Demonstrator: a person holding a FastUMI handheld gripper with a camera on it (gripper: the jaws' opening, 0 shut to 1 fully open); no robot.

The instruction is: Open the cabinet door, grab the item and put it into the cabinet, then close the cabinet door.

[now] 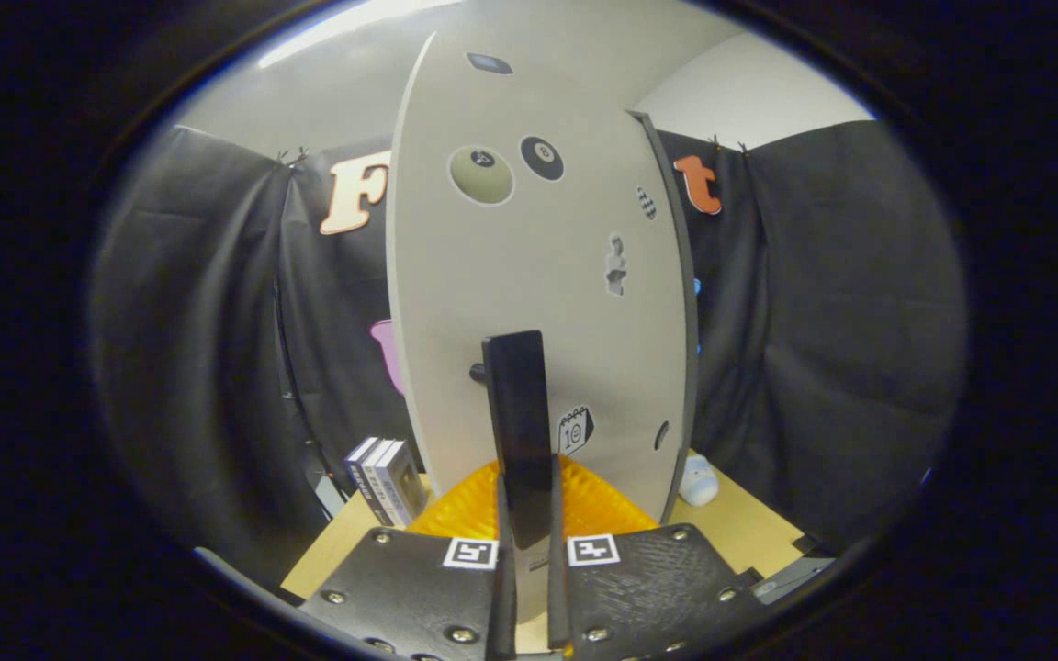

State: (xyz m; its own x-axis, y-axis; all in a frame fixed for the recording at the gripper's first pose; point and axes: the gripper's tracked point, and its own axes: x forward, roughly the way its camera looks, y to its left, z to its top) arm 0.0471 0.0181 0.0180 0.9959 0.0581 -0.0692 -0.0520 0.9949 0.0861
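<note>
Gripper (529, 542) clamped on the black door handle (520, 431), both fingers (503, 560) pressing its lower end from either side. Gripping the handle low likely gives leverage for swinging the door.

White cabinet door (529, 275) fills the space just ahead of the fingers, stickers across its face, dark edge strip (680, 303) down the right side. Cannot tell whether it is mid-opening or mid-closing, nor what sits inside the cabinet: interior hidden behind the door face.

Orange ribbed thing (602, 505) showing just behind the fingers at the door's foot; a basket or mat, unclear which, contents not visible.

Candidates for the item to stow: small pale blue-white soft toy (699, 479) on the wooden table (749, 523), right of the door's lower corner; stack of small boxes (387, 482) standing left of the door. Cannot tell which is the task's item. Neither held, so stowing looks not yet done.
</note>
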